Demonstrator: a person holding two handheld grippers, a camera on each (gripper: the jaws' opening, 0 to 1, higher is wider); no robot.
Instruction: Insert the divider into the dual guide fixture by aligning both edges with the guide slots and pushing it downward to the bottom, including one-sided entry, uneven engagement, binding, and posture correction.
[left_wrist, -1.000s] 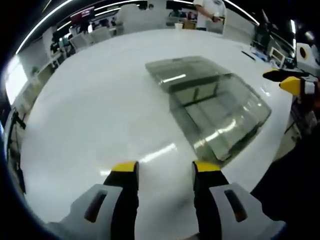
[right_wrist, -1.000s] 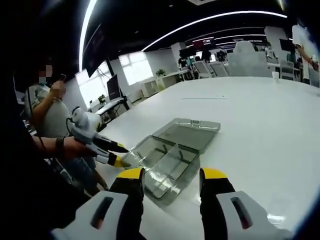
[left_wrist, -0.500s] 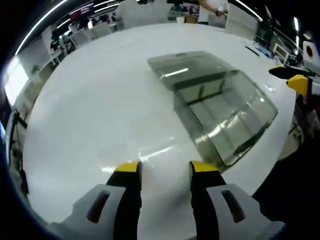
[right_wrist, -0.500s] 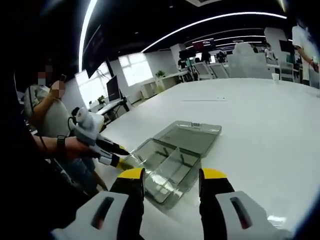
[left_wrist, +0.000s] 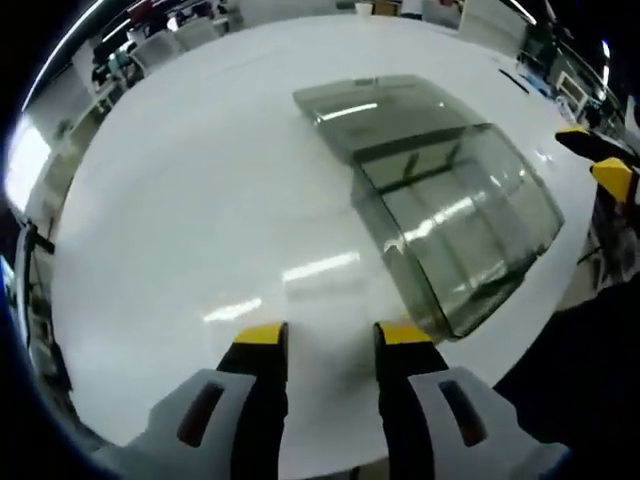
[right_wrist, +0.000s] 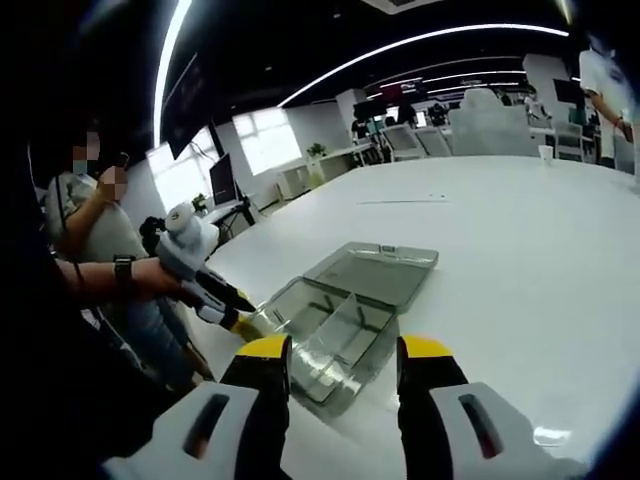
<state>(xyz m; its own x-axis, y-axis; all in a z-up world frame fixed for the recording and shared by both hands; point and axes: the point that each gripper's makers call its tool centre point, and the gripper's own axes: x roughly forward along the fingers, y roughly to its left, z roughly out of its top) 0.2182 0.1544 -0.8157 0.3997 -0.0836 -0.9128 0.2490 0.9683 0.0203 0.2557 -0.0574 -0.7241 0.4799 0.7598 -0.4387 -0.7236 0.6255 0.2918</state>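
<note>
A: What do the claws do?

B: The left claw (left_wrist: 325, 340) hangs over the white surface (left_wrist: 200, 200) with its yellow-tipped jaws apart and nothing between them. The right claw (right_wrist: 335, 352) is the same, jaws apart and empty, and it looks over the near end of the fixture (right_wrist: 335, 325).

A: Where is the fixture?

B: It lies flat on the surface near the edge. It is a clear smoky tray; in the left gripper view it (left_wrist: 450, 220) sits ahead and to the right of the left claw. A flat clear lid (right_wrist: 375, 270) lies touching its far end. Inside the tray I see a thin clear wall across it, but I cannot tell if that is the divider.

A: And the hands?

B: In the right gripper view the left claw (right_wrist: 235, 310) comes in from the left, its tips just beside the near corner of the tray, held by a hand (right_wrist: 165, 280) with a dark wristband. In the left gripper view the yellow tip of the right claw (left_wrist: 612, 175) shows at the right edge.

A: The room?

B: A big office: long ceiling lights (right_wrist: 420, 40), bright windows (right_wrist: 265, 135), desks and chairs (right_wrist: 410, 140) far behind. A person (right_wrist: 100, 230) stands at the left.
</note>
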